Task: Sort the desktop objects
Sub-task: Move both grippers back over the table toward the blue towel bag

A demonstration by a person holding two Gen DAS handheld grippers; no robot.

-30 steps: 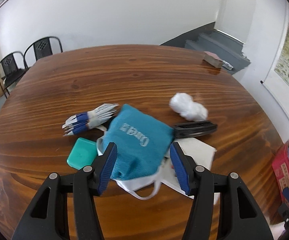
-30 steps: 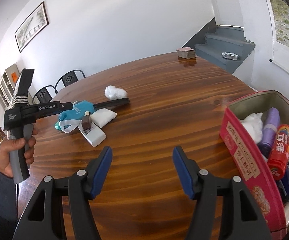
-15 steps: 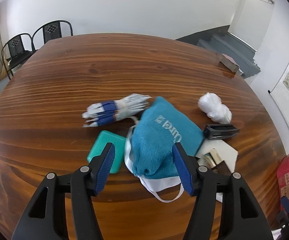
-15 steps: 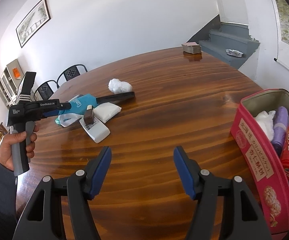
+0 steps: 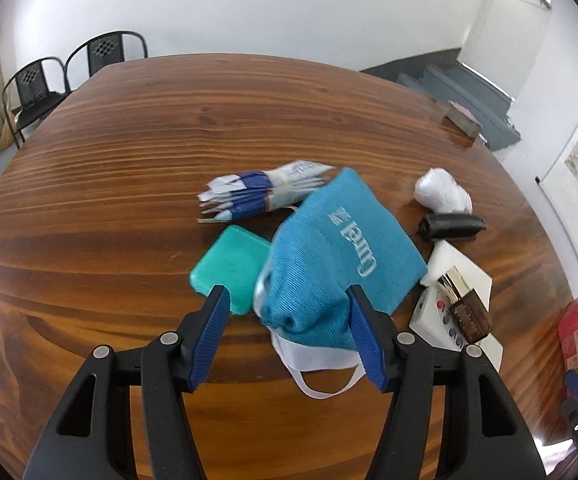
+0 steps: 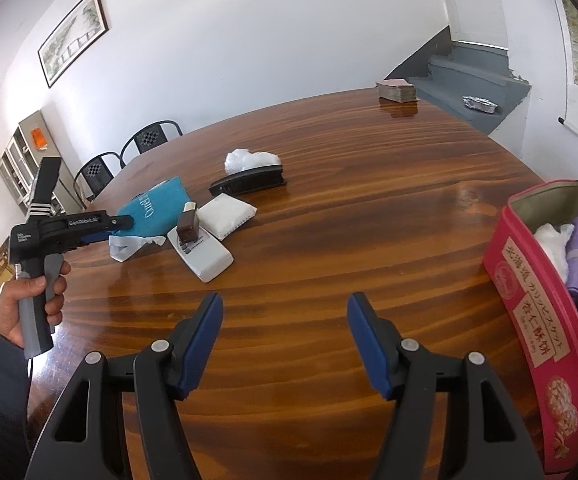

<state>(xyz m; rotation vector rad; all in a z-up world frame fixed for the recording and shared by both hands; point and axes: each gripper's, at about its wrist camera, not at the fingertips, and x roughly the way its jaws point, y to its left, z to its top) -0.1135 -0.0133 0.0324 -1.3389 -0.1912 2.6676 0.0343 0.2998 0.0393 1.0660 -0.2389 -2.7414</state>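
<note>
A teal knitted pouch with white lettering and white straps lies slumped on the bench, a green case touching its left side and a banded bundle of sachets just behind. To its right lie a white remote with a small brown bottle on top, a white pad, a black case and a crumpled white wad.

Left gripper fingers just opening, angled down; right gripper fingers apart.

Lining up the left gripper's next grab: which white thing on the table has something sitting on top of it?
The white remote, right of the blue pouch: a small brown bottle lies across its buttons. The white packet and wad carry nothing.
</note>
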